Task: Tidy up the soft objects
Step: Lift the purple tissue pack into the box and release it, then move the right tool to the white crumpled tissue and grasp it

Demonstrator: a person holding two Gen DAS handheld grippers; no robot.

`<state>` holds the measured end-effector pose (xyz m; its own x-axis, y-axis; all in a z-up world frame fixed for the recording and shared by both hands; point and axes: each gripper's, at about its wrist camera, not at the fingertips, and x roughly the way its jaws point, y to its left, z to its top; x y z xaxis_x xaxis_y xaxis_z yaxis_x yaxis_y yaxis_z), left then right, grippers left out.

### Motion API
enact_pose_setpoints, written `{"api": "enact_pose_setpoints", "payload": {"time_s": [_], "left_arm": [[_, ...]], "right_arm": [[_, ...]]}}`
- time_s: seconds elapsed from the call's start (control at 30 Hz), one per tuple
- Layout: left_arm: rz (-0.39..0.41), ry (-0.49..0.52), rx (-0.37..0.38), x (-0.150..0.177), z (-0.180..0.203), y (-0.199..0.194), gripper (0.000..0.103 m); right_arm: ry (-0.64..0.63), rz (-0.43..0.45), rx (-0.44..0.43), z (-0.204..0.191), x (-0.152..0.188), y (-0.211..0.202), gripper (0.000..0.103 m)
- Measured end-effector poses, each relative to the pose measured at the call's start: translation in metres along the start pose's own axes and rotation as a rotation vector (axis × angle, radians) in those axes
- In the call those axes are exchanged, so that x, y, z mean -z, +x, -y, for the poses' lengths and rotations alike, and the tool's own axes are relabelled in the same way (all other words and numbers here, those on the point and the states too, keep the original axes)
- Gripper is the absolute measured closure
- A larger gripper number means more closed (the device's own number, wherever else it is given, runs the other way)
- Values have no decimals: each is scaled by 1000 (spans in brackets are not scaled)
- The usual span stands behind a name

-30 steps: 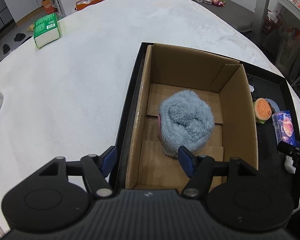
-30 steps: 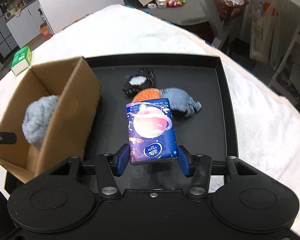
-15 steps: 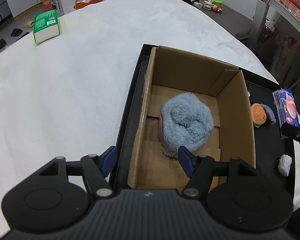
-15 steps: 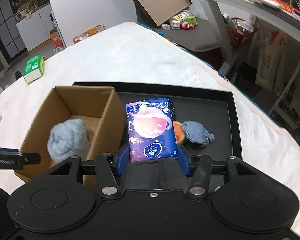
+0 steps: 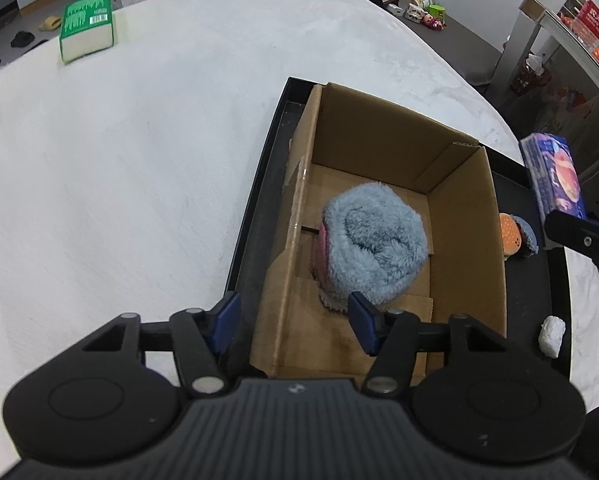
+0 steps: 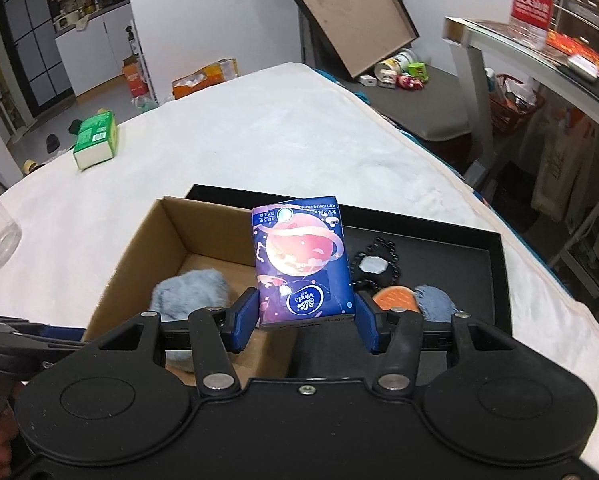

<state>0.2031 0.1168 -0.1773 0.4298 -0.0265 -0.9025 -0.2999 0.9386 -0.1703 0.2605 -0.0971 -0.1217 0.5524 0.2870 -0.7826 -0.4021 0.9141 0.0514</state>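
Right gripper [image 6: 306,320] clamped on blue planet-print soft tissue pack [image 6: 304,270] at lower sides, frame centre, raised over near wall of open brown cardboard box [image 6: 147,248]. Pack likely light, squashy, slick wrap: side grip suits. Left gripper [image 5: 293,322] apart, empty, lower centre. Fluffy blue-grey towel roll [image 5: 373,242] inside box.

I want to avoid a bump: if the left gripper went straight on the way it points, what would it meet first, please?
Probably the near left wall of the cardboard box, which sits between the open left gripper fingers; beyond lies the fluffy blue item. Depth is unclear.
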Motion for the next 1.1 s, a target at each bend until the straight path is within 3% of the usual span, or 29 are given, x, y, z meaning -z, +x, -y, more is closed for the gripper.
{"api": "enact_pose_setpoints", "payload": {"time_s": [0.2, 0.43, 0.53, 1.1], "left_arm": [[-14, -24, 27, 0, -7, 3, 62], [-45, -49, 28, 0, -16, 8, 89], [-46, -58, 25, 1, -19, 8, 89], [-26, -55, 1, 3, -13, 3, 89]], "right_arm": [[-19, -5, -7, -20, -6, 5, 53], [-20, 9, -13, -39, -15, 13, 52], [-11, -13, -12, -42, -16, 21, 45], [50, -55, 47, -1, 15, 12, 45]]}}
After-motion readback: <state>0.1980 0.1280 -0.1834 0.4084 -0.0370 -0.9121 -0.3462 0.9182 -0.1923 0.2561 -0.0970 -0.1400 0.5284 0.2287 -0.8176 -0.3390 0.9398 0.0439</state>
